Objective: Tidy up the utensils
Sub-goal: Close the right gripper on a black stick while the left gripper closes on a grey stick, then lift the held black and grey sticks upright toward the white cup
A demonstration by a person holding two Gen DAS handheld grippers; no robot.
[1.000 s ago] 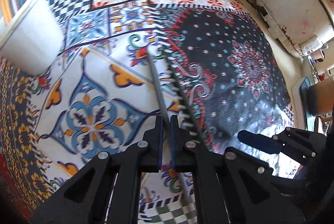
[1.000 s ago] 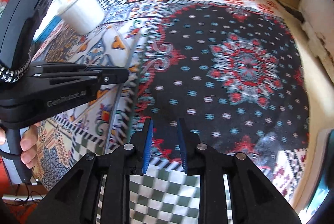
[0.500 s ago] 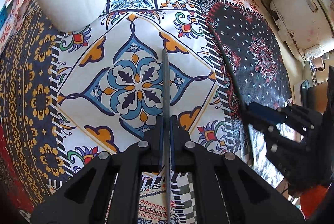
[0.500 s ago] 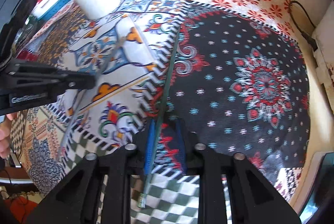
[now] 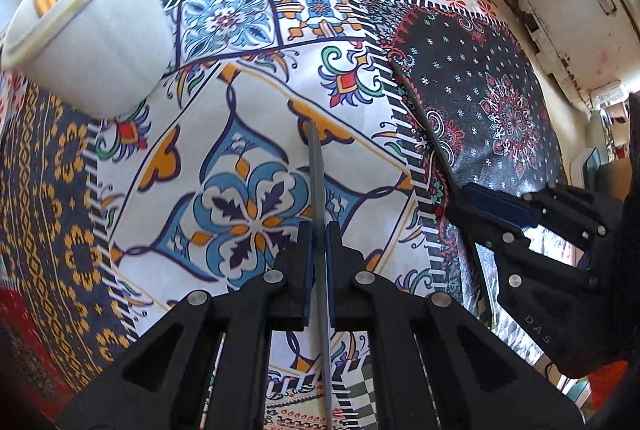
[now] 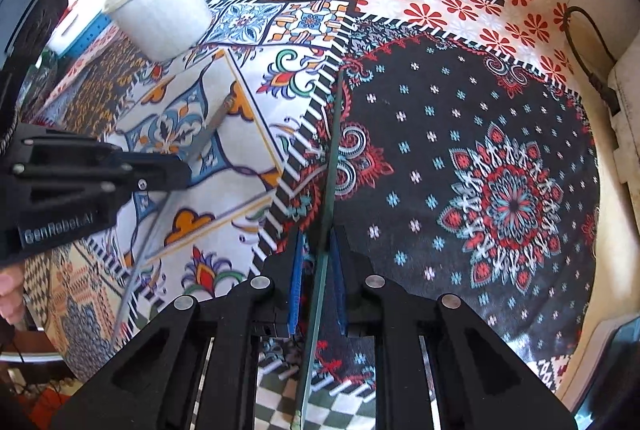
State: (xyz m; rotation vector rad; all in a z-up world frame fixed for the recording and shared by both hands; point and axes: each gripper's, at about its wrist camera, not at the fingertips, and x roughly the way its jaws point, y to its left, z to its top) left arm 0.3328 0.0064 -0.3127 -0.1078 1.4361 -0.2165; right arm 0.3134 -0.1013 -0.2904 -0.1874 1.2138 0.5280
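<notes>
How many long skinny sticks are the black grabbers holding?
2. One grey stick is pinched in the left gripper, over the white-and-blue tile pattern. One dark green stick sits between the right gripper fingers, along the black cloth patch's edge. More may be hidden in the white cup.

A home setting: a patchwork-patterned tablecloth (image 5: 248, 157) covers the table, a white plastic tub (image 5: 92, 41) stands upper left, and a worn white appliance (image 5: 576, 21) with its cord (image 6: 592, 45) sits upper right.

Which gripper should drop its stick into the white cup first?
Left, probably. The left gripper is shut on a grey stick that points toward the white cup and sits nearer it. The right gripper holds its green stick farther right.
</notes>
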